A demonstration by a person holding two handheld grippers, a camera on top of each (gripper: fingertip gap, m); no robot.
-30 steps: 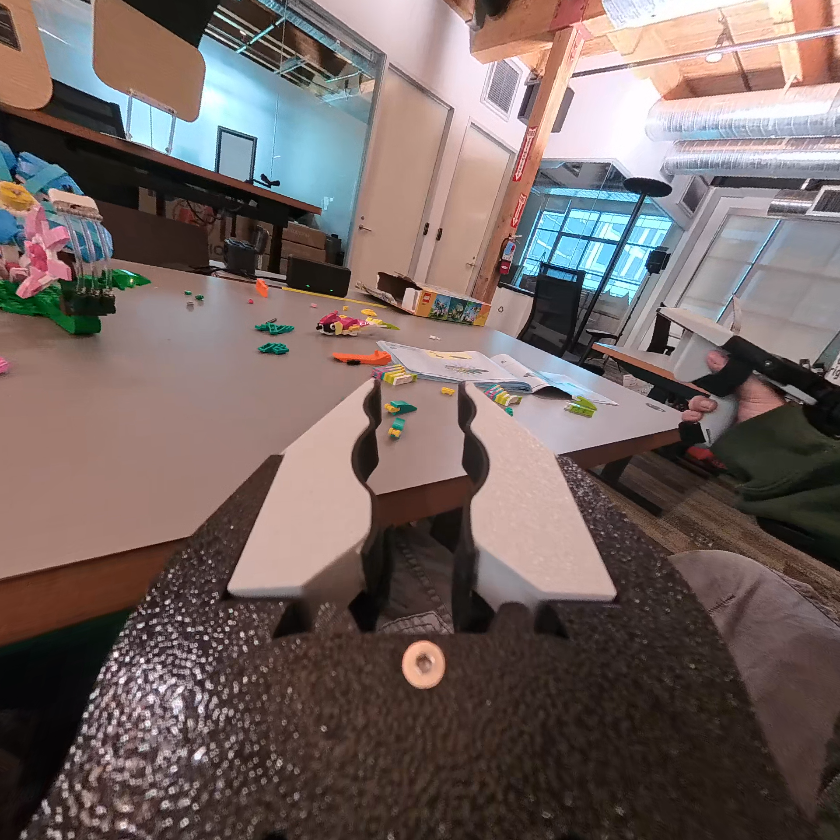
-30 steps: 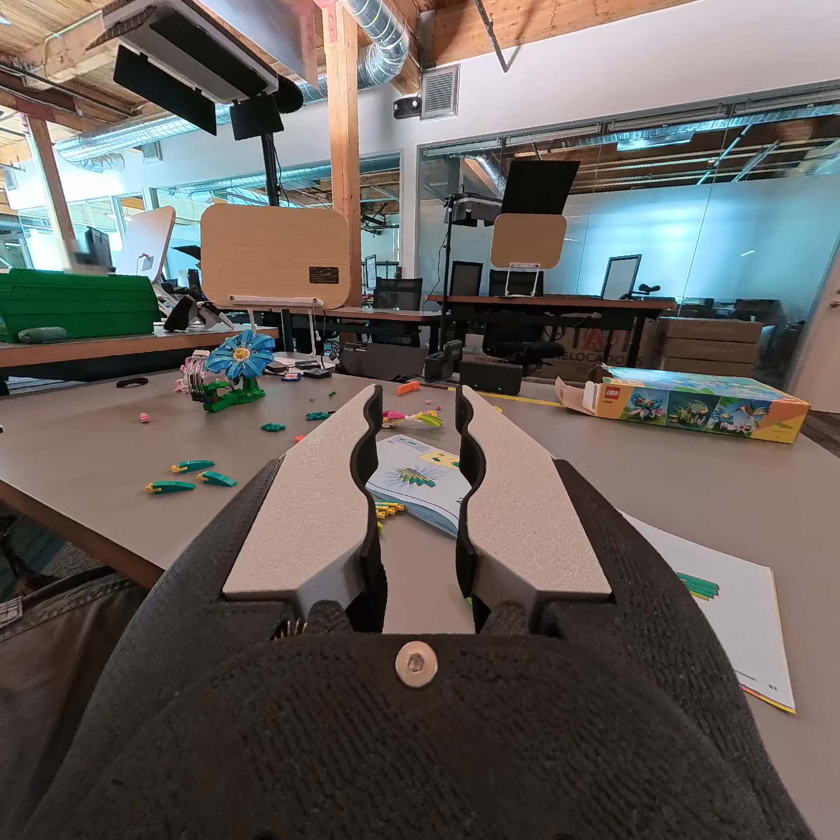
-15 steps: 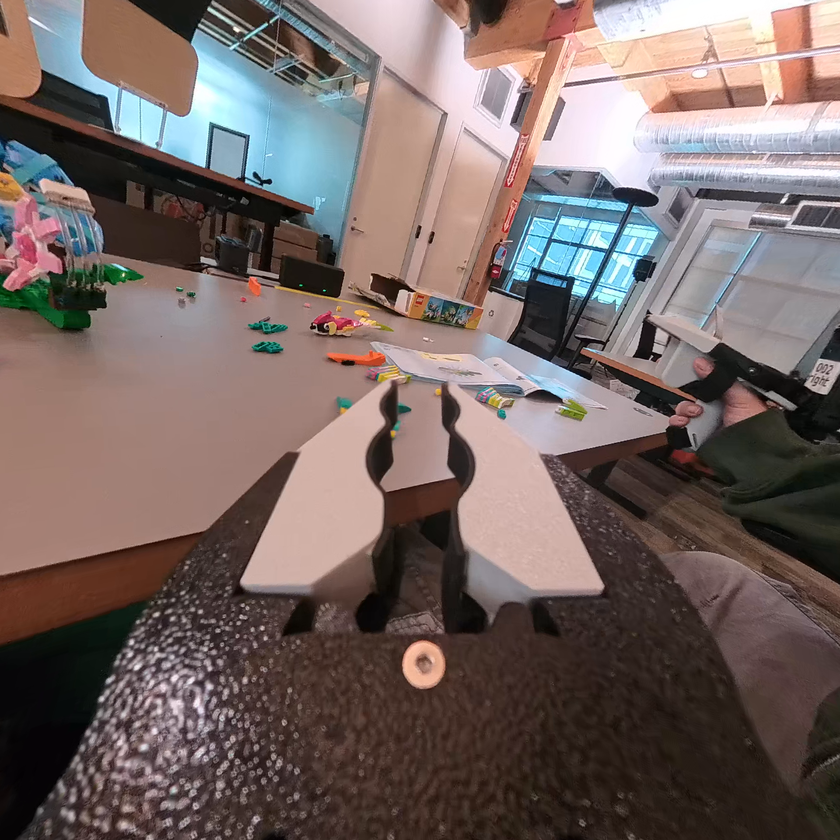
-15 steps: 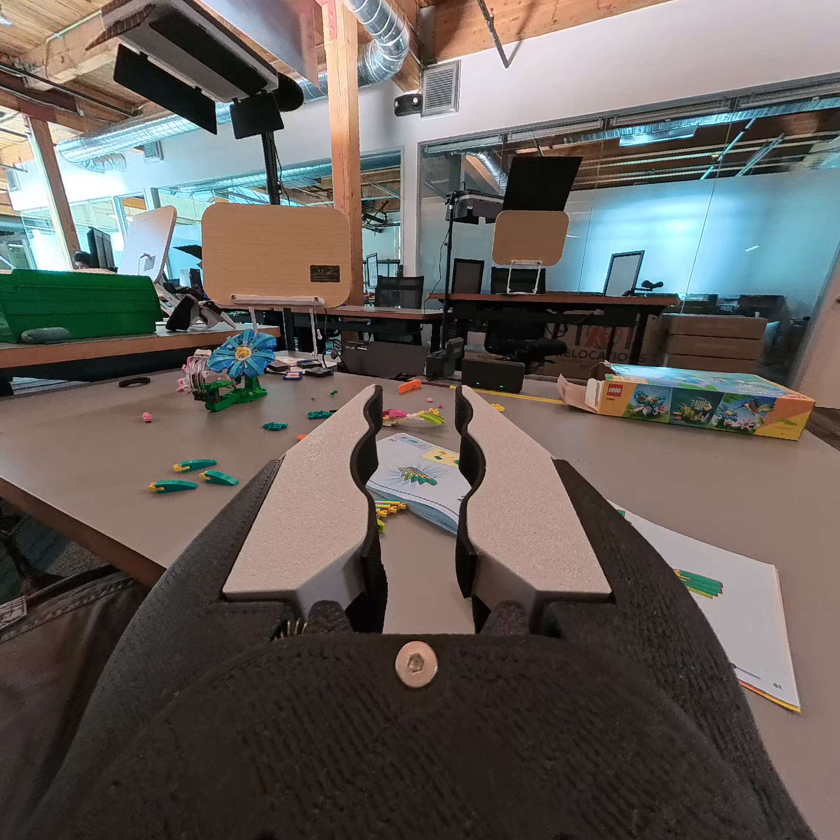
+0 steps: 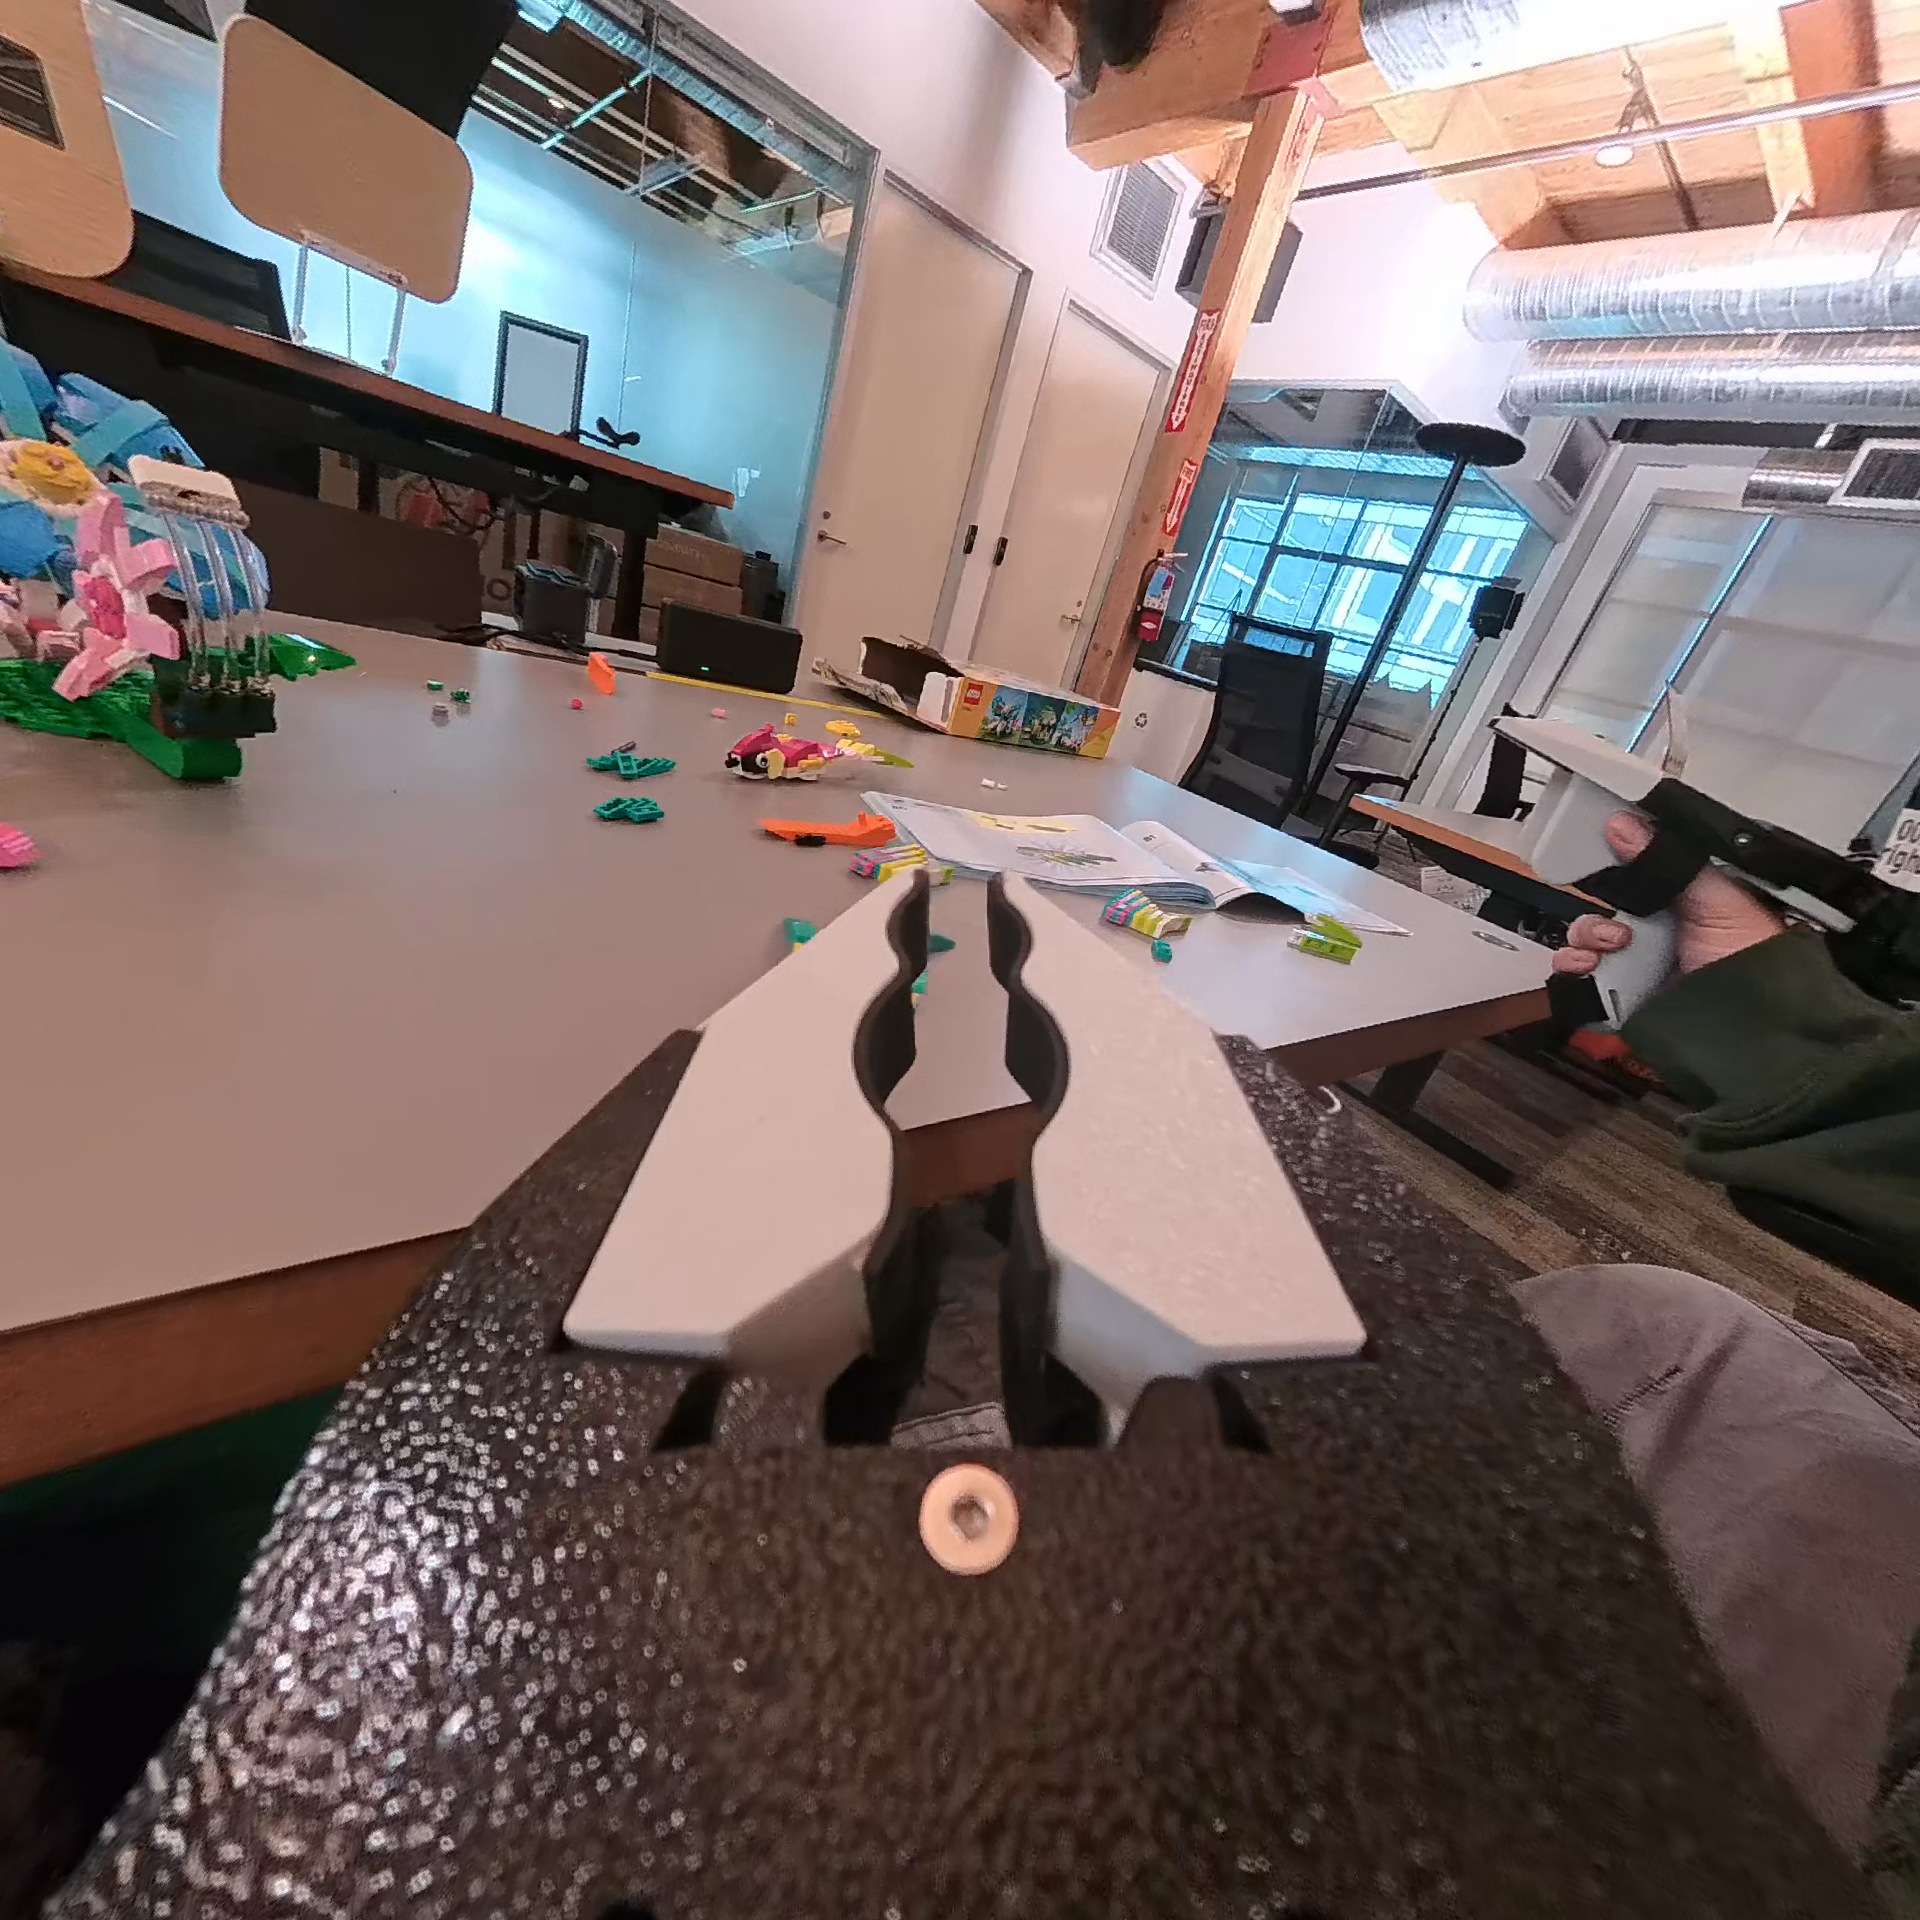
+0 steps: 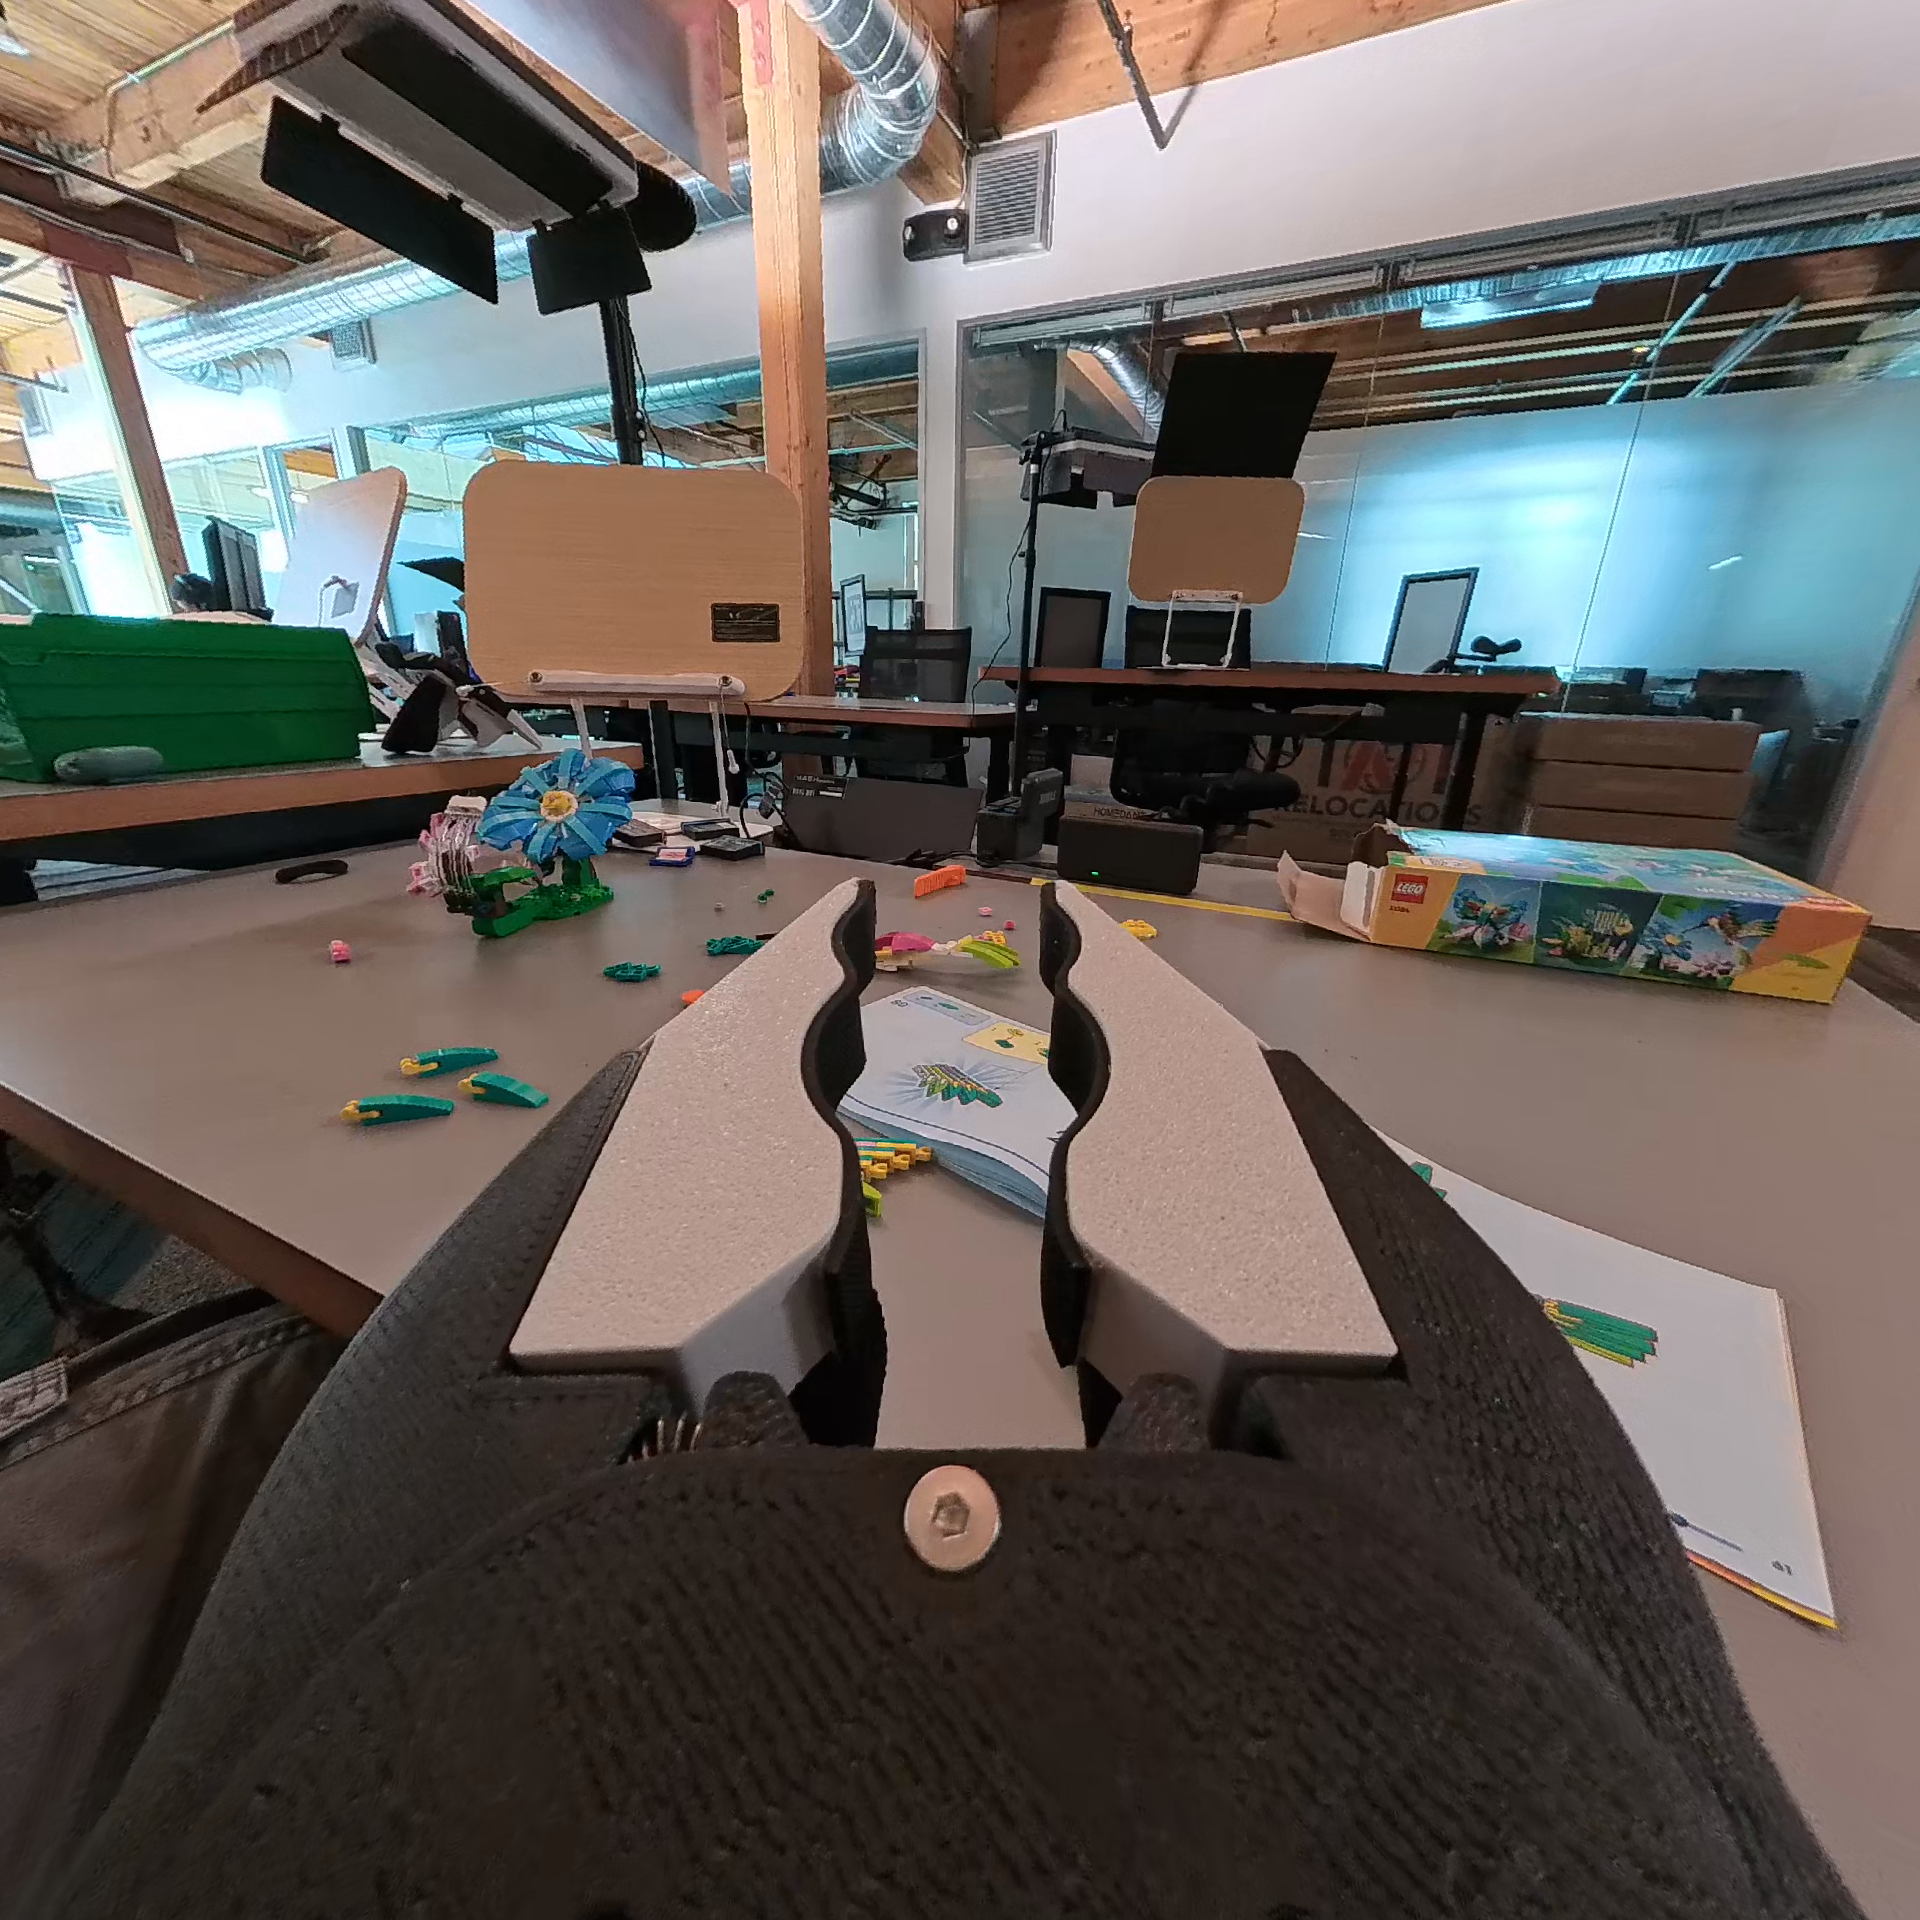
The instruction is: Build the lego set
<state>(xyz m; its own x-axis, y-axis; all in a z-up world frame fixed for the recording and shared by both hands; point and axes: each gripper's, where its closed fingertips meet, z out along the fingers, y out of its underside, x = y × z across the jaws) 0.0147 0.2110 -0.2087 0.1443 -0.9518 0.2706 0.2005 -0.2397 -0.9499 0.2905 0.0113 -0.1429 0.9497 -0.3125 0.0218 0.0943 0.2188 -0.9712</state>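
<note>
Far left on the table (image 6: 1558, 1101): built blue flower model (image 6: 556, 821) on its green base, pink blossom beside it. Nearer the front edge, three loose teal leaf pieces (image 6: 447, 1086), lying apart from one another.

Left gripper (image 5: 954, 902) held low, off the near table edge, fingers narrowed to a slim gap, nothing between them. Beyond its tips: small teal bits, an orange piece (image 5: 826, 829), a striped pink-and-yellow stack (image 5: 888, 860).

Centre: pink fish-like sub-build (image 6: 940, 948) behind the open instruction booklet (image 6: 961, 1081); small yellow-green cluster (image 6: 888, 1158) just beside the booklet's near corner.

Right gripper (image 6: 951, 914) above the table, aimed at the booklet, fingers spread, empty.

Far right: set's box (image 6: 1600, 920), one end flap open; a second printed sheet (image 6: 1662, 1413) near the right gripper's body.

Step in hand, by judgement: between picks, likely checking the booklet page before choosing a part. Nothing held either side.

Next move likely calls for: settling on one loose piece, lowering the fingers flat to the tabletop, closing across the piece's narrow sides. Small parts, hard plastic, prone to skidding or popping out under a skewed pinch.
</note>
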